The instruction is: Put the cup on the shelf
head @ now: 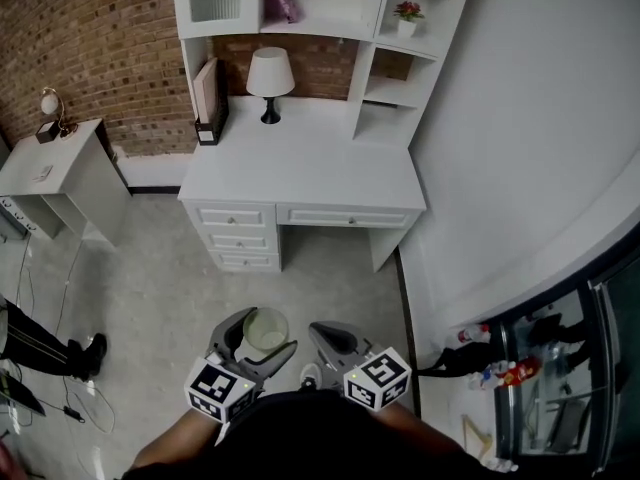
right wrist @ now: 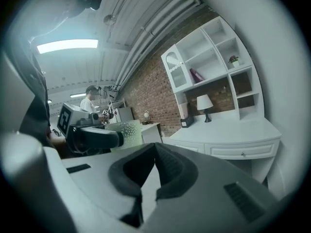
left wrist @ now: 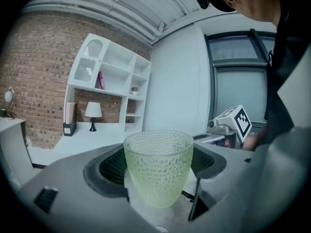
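A pale green dimpled glass cup [head: 265, 329] sits upright between the jaws of my left gripper [head: 258, 346], which is shut on it, low over the floor in front of the desk. In the left gripper view the cup [left wrist: 159, 168] fills the middle and the jaw pads press its sides. My right gripper [head: 336, 342] hangs just right of it, shut with nothing held; its pads [right wrist: 170, 171] meet in the right gripper view, where the cup [right wrist: 127, 131] shows at left. The white shelf unit [head: 400, 60] stands on the white desk [head: 300, 163] ahead, with open compartments.
On the desk stand a white lamp [head: 270, 73] and a file box [head: 208, 96]. A potted plant [head: 407, 12] sits on an upper shelf. A small side table [head: 55, 173] is at left, a person's shoe [head: 90, 353] and cables on the floor, a glass door [head: 575, 368] at right.
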A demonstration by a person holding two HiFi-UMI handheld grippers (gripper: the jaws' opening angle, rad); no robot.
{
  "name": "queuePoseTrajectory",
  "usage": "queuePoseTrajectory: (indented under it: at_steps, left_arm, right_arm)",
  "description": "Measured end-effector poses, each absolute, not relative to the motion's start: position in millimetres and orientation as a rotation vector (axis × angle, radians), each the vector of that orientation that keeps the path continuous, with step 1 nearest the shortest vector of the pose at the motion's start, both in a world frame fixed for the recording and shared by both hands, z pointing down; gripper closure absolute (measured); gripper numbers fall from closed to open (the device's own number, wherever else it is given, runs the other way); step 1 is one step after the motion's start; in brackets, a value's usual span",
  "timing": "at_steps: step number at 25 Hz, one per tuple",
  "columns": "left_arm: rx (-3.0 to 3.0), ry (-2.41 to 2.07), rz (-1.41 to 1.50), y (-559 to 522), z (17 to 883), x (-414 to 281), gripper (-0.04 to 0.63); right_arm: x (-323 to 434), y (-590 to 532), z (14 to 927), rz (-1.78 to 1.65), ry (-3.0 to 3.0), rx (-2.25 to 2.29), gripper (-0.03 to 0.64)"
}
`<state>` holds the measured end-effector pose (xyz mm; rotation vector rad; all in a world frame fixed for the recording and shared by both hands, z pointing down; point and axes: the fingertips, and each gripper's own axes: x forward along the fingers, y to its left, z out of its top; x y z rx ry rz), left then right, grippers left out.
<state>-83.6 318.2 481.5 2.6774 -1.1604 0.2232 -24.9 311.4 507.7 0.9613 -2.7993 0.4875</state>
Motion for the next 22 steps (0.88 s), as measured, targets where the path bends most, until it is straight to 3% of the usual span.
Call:
queuePoseTrajectory:
  at_steps: [12, 22]
  left_arm:
    - [2.737, -1.133, 0.204, 219.6, 472.0, -17.5, 0.212]
    - [2.709, -1.138, 0.236, 173.9, 479.8, -1.1, 0.212]
  right_arm:
    - [32.3, 212.7, 502.5, 0.471, -2.818, 0.979, 0.612]
    - [53.8, 172.8, 514.3, 0.524, -2.789, 0.968, 0.612]
